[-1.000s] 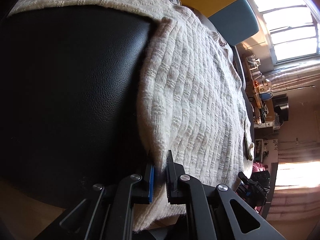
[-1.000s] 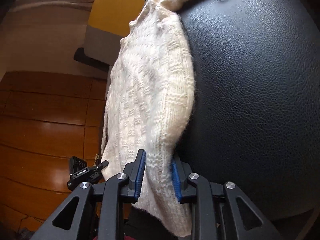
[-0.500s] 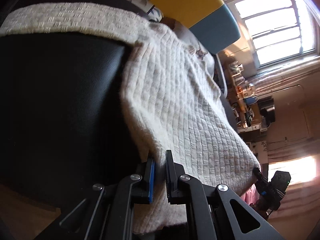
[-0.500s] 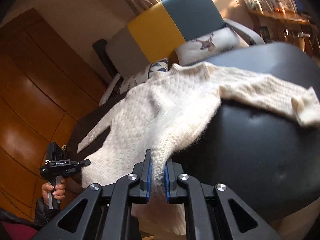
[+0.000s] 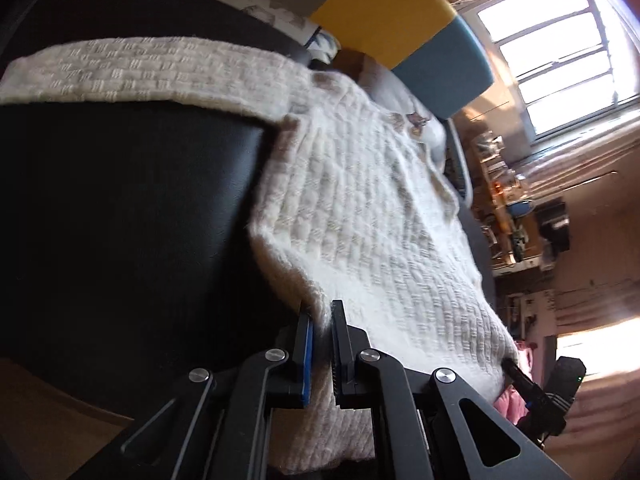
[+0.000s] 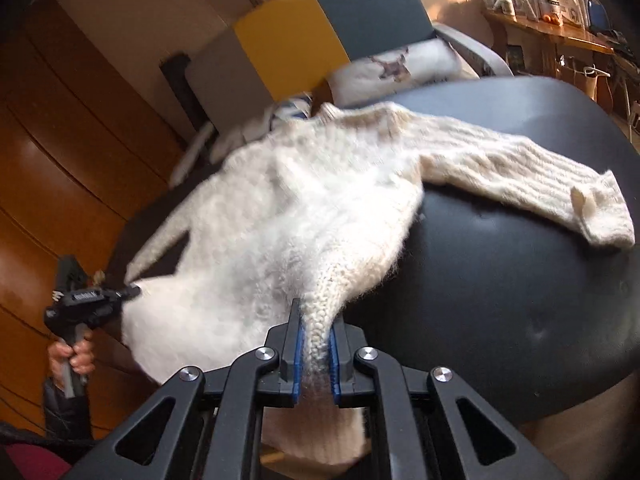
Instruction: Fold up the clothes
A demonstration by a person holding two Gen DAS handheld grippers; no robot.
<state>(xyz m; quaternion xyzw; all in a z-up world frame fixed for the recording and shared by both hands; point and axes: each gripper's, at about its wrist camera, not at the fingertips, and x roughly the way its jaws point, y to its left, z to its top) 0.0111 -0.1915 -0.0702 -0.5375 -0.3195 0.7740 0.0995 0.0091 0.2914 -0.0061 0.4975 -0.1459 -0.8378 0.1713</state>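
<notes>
I see the black padded surface filling most of both views, with the cream knit sweater spread across it, one sleeve lying flat toward the far side. My left hand-held gripper pinches one corner of the hem and my right hand-held gripper pinches the other, I judge so the lower edge can be carried over evenly.

Black leather surface bare right of sweater; armchair blocks beyond.
</notes>
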